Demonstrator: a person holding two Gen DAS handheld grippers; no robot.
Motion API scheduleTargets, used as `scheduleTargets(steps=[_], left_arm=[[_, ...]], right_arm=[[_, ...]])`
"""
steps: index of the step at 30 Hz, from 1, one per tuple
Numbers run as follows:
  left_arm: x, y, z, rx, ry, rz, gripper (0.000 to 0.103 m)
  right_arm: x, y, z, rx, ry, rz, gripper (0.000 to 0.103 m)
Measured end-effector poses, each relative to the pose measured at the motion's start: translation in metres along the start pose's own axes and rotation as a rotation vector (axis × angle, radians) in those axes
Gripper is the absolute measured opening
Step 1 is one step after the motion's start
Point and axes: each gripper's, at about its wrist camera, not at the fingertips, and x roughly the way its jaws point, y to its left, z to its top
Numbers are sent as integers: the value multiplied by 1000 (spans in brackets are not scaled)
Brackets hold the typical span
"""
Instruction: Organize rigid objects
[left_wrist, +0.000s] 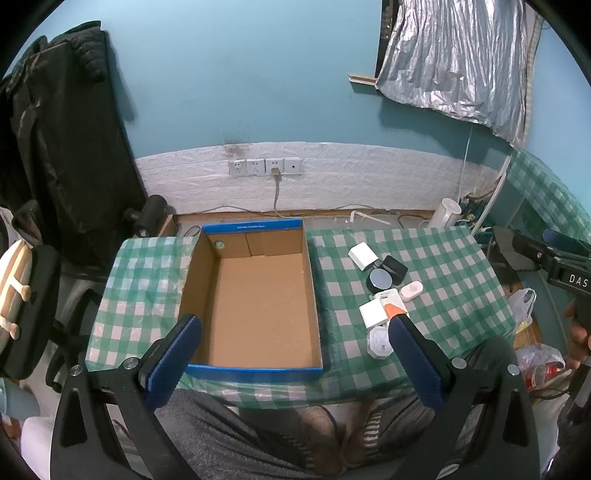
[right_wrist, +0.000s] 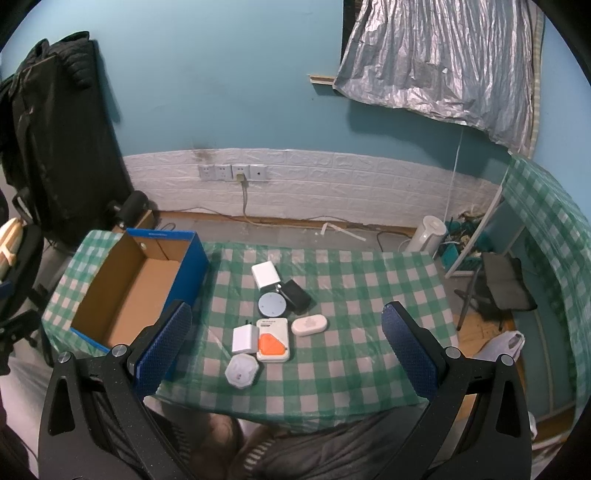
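Observation:
An empty blue cardboard box (left_wrist: 255, 295) (right_wrist: 122, 295) stands on the left of a small table with a green checked cloth (right_wrist: 351, 295). A cluster of small rigid objects lies right of it: a white charger (right_wrist: 264, 276), a black case (right_wrist: 297, 294), a grey round disc (right_wrist: 270, 304), a pinkish oval case (right_wrist: 309, 325), a white box with an orange patch (right_wrist: 272, 341), a small white adapter (right_wrist: 244, 338) and a white octagonal piece (right_wrist: 242, 373). My left gripper (left_wrist: 295, 328) is open above the box's near edge. My right gripper (right_wrist: 286, 325) is open above the cluster.
A black bag (left_wrist: 55, 147) hangs at the left wall. Wall sockets (left_wrist: 264, 167) with a cable sit behind the table. A white cylinder (right_wrist: 428, 232) and a folding stool (right_wrist: 502, 288) stand on the floor at right. Plastic bags (left_wrist: 535, 354) lie near the table's right side.

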Motion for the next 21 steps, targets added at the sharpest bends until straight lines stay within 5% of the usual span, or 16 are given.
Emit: scheduleTargets(steps=[21], left_arm=[[4, 3, -5, 2, 16, 8, 102]], right_arm=[[3, -1, -1, 4, 10, 8, 102]])
